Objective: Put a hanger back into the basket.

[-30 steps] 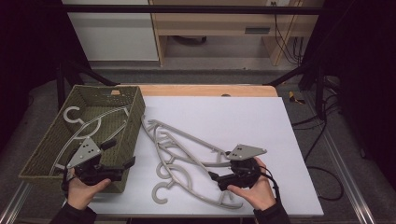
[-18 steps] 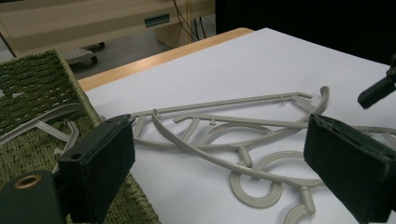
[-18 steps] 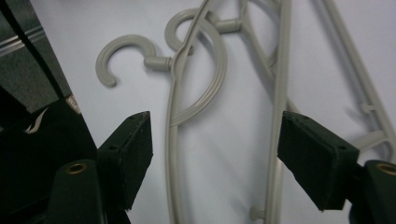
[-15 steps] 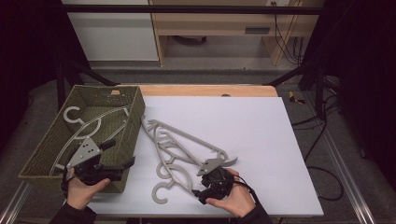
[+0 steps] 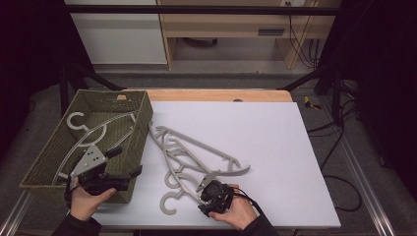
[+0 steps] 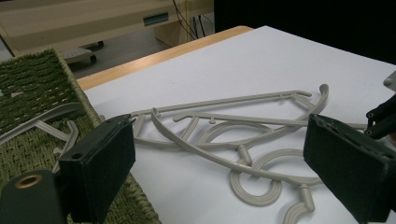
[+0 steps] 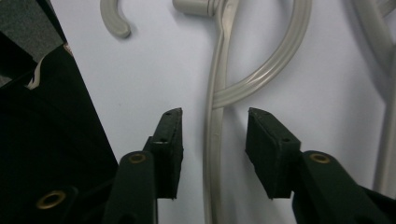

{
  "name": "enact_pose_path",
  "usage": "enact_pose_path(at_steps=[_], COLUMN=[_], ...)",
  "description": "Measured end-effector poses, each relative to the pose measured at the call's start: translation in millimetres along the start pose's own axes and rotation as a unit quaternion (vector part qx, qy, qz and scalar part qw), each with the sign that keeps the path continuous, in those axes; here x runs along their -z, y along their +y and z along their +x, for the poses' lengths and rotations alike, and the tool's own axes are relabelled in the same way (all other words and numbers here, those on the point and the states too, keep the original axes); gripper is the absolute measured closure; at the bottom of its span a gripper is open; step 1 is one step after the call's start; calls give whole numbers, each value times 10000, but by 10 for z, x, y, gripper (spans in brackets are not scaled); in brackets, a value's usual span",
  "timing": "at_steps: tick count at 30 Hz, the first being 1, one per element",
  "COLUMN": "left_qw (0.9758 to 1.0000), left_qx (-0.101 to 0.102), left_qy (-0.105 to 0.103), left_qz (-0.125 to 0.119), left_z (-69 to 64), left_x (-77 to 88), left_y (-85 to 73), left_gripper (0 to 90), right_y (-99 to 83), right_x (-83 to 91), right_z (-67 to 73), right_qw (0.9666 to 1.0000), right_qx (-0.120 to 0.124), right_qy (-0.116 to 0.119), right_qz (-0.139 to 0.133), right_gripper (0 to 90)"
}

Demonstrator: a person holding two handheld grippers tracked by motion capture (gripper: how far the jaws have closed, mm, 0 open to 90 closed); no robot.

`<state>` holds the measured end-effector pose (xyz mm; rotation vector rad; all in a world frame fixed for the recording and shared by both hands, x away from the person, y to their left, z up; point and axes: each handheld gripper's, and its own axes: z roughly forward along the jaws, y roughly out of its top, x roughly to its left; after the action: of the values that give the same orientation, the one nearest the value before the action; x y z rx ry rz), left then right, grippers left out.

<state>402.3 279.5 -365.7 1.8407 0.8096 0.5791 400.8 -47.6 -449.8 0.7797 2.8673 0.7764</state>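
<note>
The woven basket [image 5: 140,110] at the worktop's [image 5: 275,147] left held hangers [image 5: 93,132]. The right claw [image 5: 209,186], jaws just closing, straddled a loose hanger [image 7: 215,135] ungripped; the left claw [image 5: 123,162] gaped empty.

Smooth matt grey plastic hangers [image 5: 196,152]; rough woven green basket [image 5: 140,123]; matt white tabletop [image 5: 255,132]
</note>
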Motion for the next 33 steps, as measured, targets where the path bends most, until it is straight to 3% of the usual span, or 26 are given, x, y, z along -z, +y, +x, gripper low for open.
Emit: enact_pose_path(at_steps=[7, 13, 19, 23, 28, 31, 33], left_qw=[10000, 10000, 10000, 10000, 9999, 9999, 9999], left_qx=[-3, -23, -23, -31, -40, -66, -65], left_qy=[-19, -29, -33, -38, -51, -63, -66], left_qz=[12, 32, 39, 53, 78, 95, 96], left_z=[-2, -5, -6, -7, -15, -20, -21], left_x=[-4, -13, -12, -17, -27, -33, -37], left_y=[0, -2, -2, -4, -6, -9, -10], left_gripper=[89, 92, 93, 93, 94, 94, 94], right_y=[-2, -3, -5, -36, -61, -58, -67], right_x=[-77, -72, -61, -30, -8, -2, 9], right_z=[11, 3, -19, -84, -128, -128, -151], right_qw=[9999, 9999, 9998, 9997, 9996, 9997, 9997], right_qx=[-45, -61, -119, 64, 89, -58, 74], right_qy=[26, -58, -9, -57, -65, -49, -73], right_qz=[124, 117, 165, 245, 252, 231, 217], right_gripper=[649, 787, 812, 818, 819, 821, 822])
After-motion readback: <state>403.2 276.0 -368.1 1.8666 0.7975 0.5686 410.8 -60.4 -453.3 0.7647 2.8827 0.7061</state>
